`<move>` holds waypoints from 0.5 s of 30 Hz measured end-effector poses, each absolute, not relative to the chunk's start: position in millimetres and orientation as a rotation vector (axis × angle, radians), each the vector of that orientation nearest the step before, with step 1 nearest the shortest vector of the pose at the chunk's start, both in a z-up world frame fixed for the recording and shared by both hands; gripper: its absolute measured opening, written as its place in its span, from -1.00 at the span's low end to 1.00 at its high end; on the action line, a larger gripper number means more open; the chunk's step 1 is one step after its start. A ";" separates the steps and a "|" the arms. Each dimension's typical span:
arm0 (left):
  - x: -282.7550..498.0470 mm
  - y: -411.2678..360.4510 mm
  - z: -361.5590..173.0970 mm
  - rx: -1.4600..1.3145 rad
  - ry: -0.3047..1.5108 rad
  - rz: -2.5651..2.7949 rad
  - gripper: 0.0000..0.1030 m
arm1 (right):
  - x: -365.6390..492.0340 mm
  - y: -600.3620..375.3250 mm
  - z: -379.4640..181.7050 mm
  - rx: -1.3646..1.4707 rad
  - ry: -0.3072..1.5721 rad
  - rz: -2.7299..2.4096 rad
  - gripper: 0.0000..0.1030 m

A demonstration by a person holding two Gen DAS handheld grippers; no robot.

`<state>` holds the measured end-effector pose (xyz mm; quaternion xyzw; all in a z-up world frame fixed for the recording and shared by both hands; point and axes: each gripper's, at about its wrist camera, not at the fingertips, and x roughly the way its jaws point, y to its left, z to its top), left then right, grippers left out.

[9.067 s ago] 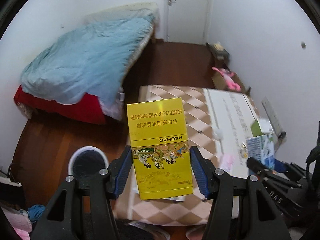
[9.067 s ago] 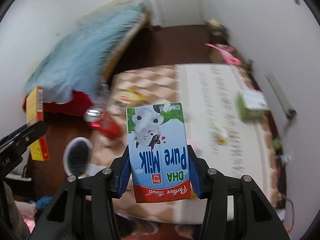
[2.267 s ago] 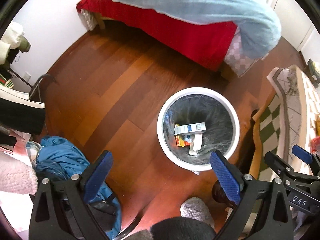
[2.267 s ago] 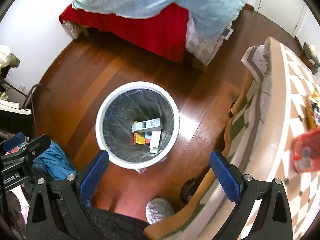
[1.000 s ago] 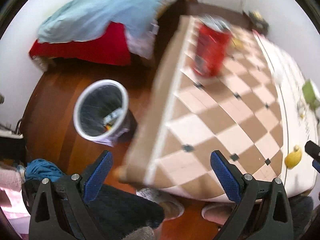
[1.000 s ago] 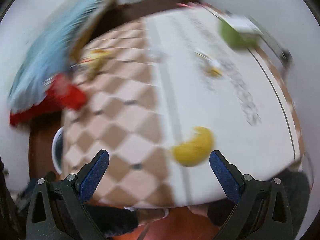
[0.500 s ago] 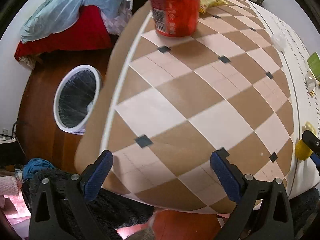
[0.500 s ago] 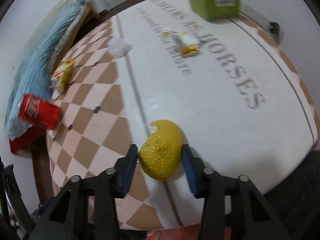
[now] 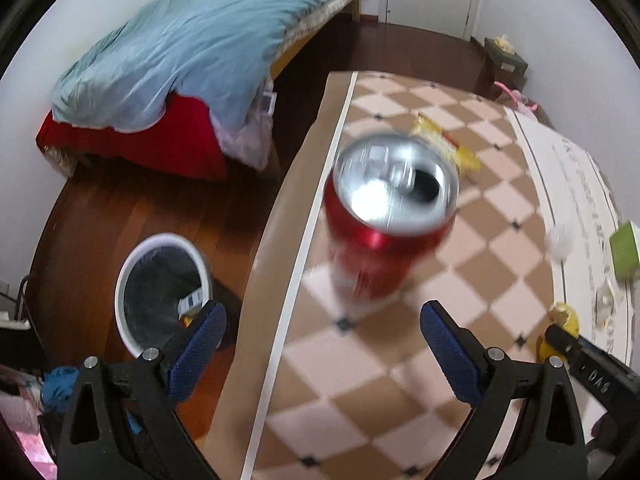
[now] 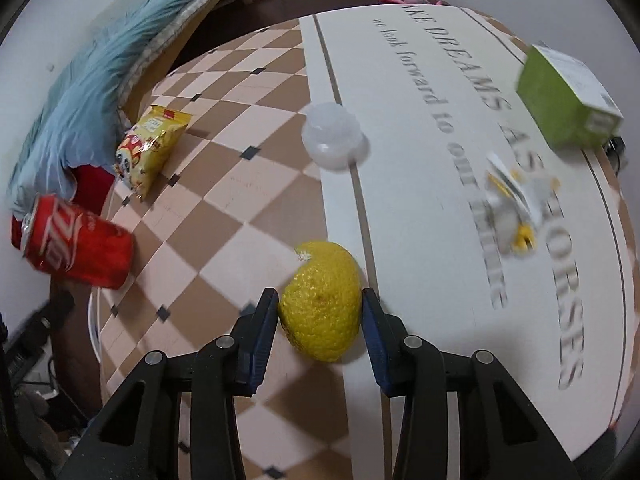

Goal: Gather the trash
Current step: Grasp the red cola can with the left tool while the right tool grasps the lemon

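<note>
Currently I have the right gripper [image 10: 320,316] clamped on the peel [image 10: 322,306] on the table [image 10: 420,184]; the left gripper [image 9: 322,342], open, approaches the can [image 9: 386,236]. Next: close, carry both to the bin [image 9: 160,292].

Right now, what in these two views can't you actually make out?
- Red can, left wrist view: motion blur smears its label.
- Trash bin, left view: the gripper finger covers part of its contents.
- Small wrapper, right wrist view: too blurred to identify.
</note>
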<state>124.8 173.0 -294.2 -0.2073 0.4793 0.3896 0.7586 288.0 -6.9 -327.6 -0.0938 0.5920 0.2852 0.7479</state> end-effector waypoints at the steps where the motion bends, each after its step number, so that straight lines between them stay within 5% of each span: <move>1: 130.6 177.1 -293.1 -0.453 1.037 0.842 0.92 | 291.9 -2.0 -327.9 -0.219 1.296 0.626 -0.16; 9: 164.8 193.6 -296.4 -0.433 1.033 0.814 0.92 | 313.8 19.5 -327.1 -0.245 1.294 0.632 -0.17; 13: 174.5 200.7 -293.5 -0.425 1.019 0.809 0.23 | 317.4 25.0 -325.9 -0.254 1.292 0.638 -0.17; 15: 175.3 200.3 -291.5 -0.416 1.010 0.804 0.23 | 317.1 26.4 -324.8 -0.256 1.289 0.641 -0.18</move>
